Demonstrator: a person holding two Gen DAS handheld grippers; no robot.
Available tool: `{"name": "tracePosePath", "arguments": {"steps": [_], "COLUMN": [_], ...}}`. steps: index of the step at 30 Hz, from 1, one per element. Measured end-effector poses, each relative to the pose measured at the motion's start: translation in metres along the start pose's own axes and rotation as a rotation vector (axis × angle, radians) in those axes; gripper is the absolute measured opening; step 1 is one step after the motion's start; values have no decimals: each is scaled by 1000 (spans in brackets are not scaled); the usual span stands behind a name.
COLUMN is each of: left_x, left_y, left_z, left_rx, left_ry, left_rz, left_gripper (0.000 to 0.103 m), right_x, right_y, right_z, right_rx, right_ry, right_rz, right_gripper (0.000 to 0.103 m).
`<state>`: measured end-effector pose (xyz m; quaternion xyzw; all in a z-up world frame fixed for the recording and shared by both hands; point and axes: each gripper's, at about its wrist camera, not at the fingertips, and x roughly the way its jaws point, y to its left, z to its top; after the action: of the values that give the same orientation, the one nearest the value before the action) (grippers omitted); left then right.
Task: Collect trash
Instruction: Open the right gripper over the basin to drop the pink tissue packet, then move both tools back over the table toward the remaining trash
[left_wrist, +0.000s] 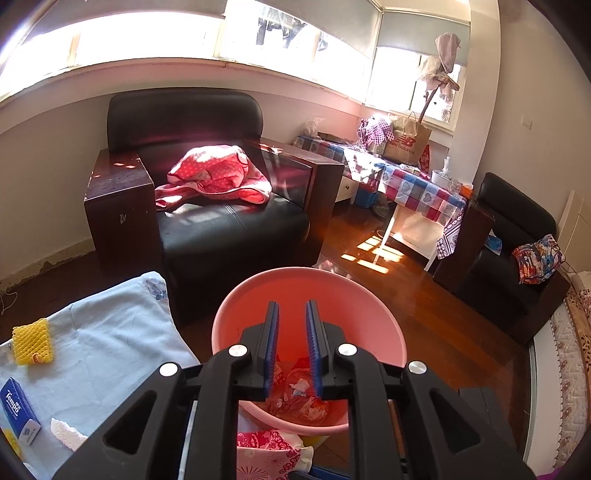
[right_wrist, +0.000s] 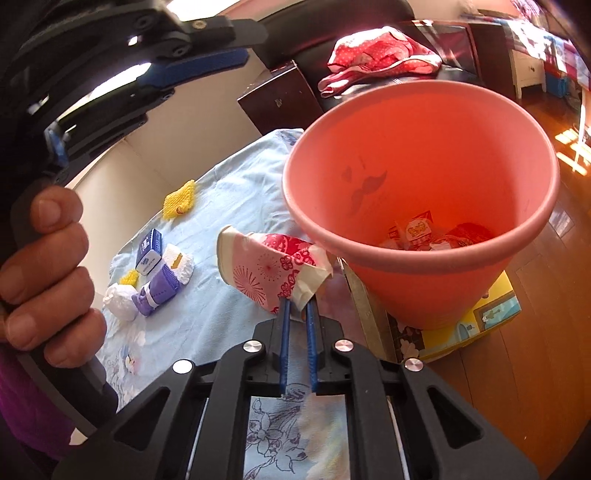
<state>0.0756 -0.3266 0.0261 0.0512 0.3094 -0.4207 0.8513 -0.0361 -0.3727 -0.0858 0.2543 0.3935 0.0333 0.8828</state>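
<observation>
A black leather armchair stands against the pale wall, a pink spotted blanket on its seat; above it bright windows run wide; to its right a checked-cloth table; beyond that a second black chair; sunlit wooden floor between them.

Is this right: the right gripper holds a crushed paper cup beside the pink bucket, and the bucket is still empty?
Not quite. The right gripper does hold the crushed paper cup beside the pink bucket, but the bucket is not empty: the right wrist view shows wrappers already lying at its bottom. The left wrist view shows them too.
</observation>
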Motion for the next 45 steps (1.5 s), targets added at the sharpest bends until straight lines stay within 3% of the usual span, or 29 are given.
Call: {"name": "tracePosePath", "arguments": {"steps": [6,8,16,28,36,38,45], "left_x": [-19,-28,-59,-73,-84,-89,-113], "left_y": [14,18,28,36,47,50,64], "left_z": [4,7,9,-11,-29,-34,-50], "left_rx": [-36,-52,-74,-85,-111,-119,-129], "left_ry": [-29,-45,-108,-87,-75,-77,-99], "left_rz": [27,39,63,86,107,117,181], "left_gripper": [22,36,43,51,55,56,60], "right_x": [-19,-26,-50,-51,-51,-53,-55], "right_y": [28,31,4,-31,-35,-33,-11], "right_z": [2,7,28,37,38,37,37], "right_rx": [-135,-154,-105,-68,-53,-57,-97], "right_ry": [-76,-105,-186,-203,-200,-203,-217], "right_rz": [-8,-27,-163,-400,-419,-405,-332], "right_gripper": [7,7,8,8,8,18,20]}}
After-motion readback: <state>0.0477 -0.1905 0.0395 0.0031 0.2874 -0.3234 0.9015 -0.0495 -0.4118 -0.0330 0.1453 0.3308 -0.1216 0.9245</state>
